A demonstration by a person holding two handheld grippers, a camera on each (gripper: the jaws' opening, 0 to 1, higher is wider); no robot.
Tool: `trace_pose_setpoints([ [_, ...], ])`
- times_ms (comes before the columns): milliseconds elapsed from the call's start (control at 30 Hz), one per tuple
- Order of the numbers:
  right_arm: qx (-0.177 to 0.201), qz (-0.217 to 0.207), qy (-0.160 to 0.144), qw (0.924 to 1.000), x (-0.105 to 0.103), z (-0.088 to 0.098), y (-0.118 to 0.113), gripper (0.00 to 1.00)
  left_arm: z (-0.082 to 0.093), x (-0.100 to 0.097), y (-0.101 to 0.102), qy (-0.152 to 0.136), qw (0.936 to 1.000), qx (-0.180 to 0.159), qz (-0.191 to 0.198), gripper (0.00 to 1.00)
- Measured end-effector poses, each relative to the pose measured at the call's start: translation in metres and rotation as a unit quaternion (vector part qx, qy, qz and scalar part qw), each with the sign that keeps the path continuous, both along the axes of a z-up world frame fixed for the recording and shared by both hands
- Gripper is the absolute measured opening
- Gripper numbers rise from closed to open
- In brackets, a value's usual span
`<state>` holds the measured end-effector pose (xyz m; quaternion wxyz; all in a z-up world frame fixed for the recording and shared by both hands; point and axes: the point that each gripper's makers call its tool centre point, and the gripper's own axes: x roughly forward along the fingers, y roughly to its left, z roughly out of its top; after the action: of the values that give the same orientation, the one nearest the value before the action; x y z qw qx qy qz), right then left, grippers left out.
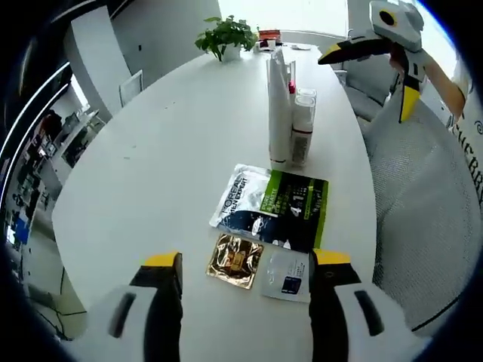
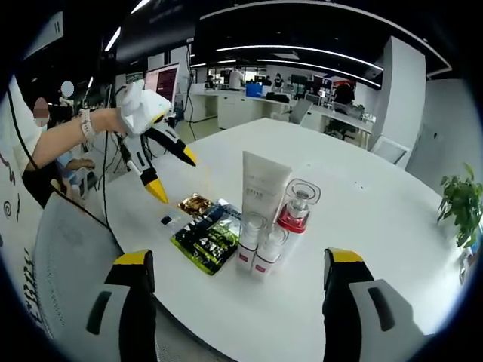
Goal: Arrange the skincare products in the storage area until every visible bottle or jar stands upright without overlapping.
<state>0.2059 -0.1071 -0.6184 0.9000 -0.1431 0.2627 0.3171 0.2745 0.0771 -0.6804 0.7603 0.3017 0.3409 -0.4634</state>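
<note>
Bottles: a tight cluster of skincare containers is seen upright on the white oval table — a tall white squeeze tube, a clear jar with a red collar and two small white pump bottles, all touching or just beside one another.
Sachets: a green-and-black flat sachet, a white-and-dark foil sachet, a small gold foil packet and a small white sample packet are laid flat near the cluster; the two larger ones overlap at their edges.
Left gripper: the yellow-tipped jaws are held wide apart and empty, low over the gold and white packets.
Right gripper: the jaws are spread wide with nothing between them, held back from the table edge and facing the bottles.
Risk — toppling: the tall tube looks top-heavy; a jaw brushed against it while a neighbour is reached for would likely knock the whole group over.
Risk — slipping: the thin sachets lie flush to the table, so a pinch could skid them into the bottles or off the edge.
Surroundings: a potted green plant stands at the far end of the table, well apart.
</note>
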Motion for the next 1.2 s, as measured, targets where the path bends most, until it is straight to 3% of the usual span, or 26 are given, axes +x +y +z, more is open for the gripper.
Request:
trace_pose_setpoints([
  [200,-0.005,0.007,0.001,1.0000,0.001,0.002,0.000,0.93,0.011,-0.013,-0.001,-0.014,0.9994,-0.018,0.027,0.62],
  [367,-0.013,0.015,0.002,0.9998,0.002,0.003,-0.002,0.94,0.017,-0.025,-0.002,-0.016,0.9990,-0.024,0.033,0.67],
  [533,-0.019,0.025,0.006,0.9995,0.003,0.004,0.000,0.94,0.027,-0.024,0.003,-0.026,0.9972,-0.051,0.048,0.72],
  [833,-0.022,0.047,0.009,0.9986,0.004,0.007,0.008,0.95,0.040,-0.033,0.012,-0.041,0.9949,-0.065,0.065,0.78],
  [1200,-0.030,0.064,0.018,0.9973,0.003,0.005,0.012,0.96,0.060,-0.041,0.020,-0.078,0.9880,-0.103,0.085,0.90],
])
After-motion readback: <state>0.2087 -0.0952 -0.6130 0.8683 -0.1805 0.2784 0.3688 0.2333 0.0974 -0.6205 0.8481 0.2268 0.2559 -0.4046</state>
